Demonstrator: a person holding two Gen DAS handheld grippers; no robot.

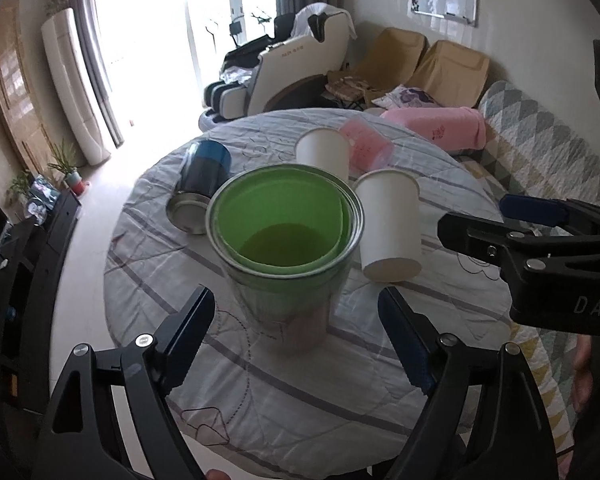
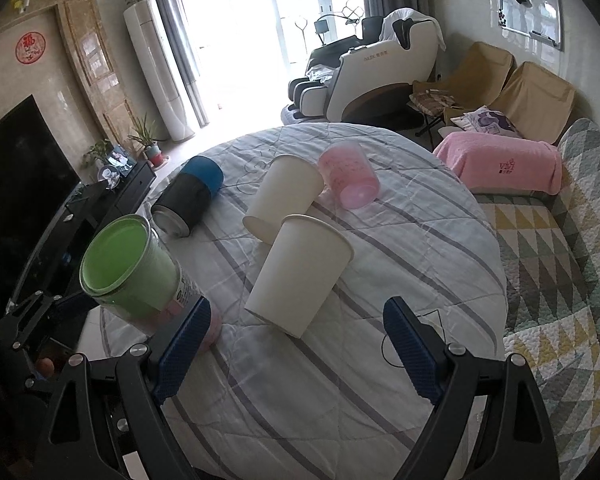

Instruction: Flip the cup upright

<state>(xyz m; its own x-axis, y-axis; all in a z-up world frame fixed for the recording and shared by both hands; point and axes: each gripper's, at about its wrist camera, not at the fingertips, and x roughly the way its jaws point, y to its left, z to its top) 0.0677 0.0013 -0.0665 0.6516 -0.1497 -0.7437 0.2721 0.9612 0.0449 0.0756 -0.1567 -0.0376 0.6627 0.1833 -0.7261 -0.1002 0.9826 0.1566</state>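
A clear cup with a green liner [image 1: 286,232] stands upright, mouth up, on the round table; it also shows in the right wrist view [image 2: 130,268]. My left gripper [image 1: 296,340] is open, its jaws on either side of the cup's base and apart from it. My right gripper [image 2: 296,344] is open and empty, just in front of a white paper cup [image 2: 300,276] lying on its side. A second white paper cup [image 2: 284,196], a pink plastic cup [image 2: 348,180] and a blue-and-black can [image 2: 190,196] also lie tipped over.
The table is covered by a striped quilt [image 2: 400,248]. A patterned sofa [image 2: 560,240] runs along the right, with a pink towel [image 2: 500,164] on it. A TV stand [image 2: 60,216] is on the left. The right gripper shows in the left wrist view [image 1: 472,232].
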